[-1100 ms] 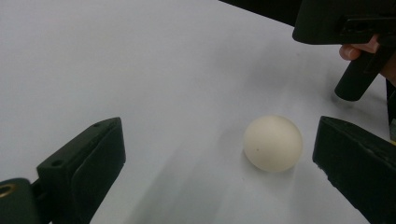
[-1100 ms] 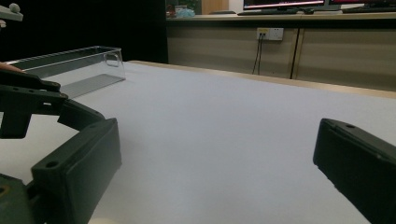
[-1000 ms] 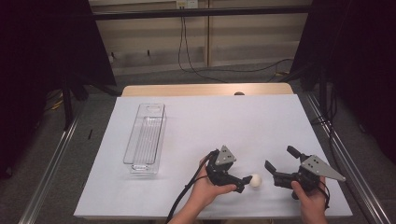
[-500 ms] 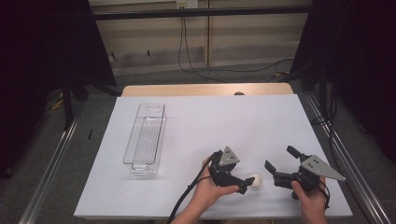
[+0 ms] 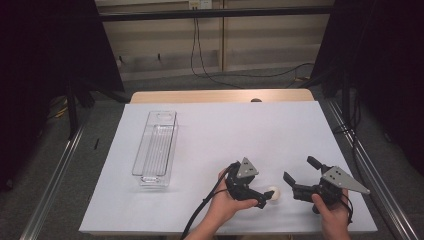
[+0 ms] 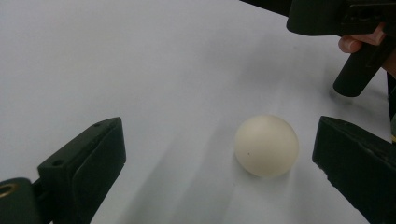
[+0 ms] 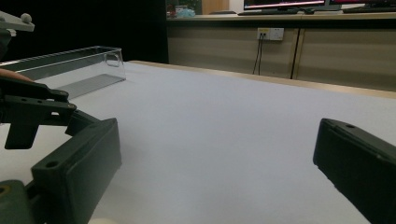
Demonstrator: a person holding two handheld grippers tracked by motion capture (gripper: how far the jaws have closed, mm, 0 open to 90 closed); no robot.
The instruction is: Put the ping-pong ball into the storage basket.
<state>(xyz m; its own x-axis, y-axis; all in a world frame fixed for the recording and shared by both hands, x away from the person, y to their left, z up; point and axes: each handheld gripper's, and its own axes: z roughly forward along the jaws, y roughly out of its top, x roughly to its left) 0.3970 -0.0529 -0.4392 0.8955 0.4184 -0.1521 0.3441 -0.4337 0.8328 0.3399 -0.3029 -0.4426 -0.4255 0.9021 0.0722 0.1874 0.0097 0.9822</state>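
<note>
Well, the thing to watch is that little white ball (image 5: 272,194), sitting on the near part of the white table (image 5: 220,130), right of centre. The left gripper (image 5: 263,199) has its jaws spread wide around it, and in the left gripper view the ball (image 6: 266,145) lies well off to the right-hand jaw, just beside it, with a broad gap to the other one. That is my worry: if the jaws come together as they stand, the nearer one would probably meet the ball first and nudge it before the other arrives, and a smooth round thing on a flat sheet will roll away readily. It could also squirt out forward if pinched off its middle.

The right gripper (image 5: 298,177) rests close by on the right, its jaws spread too and nothing between them. A ball rolling that way may bump into it, or the two tools could knock each other if either hand shifts.

The clear plastic tray (image 5: 155,148) stands well apart to the left and farther off, so a carry over there, if that is the plan, leaves room for a weak grip to let go.
</note>
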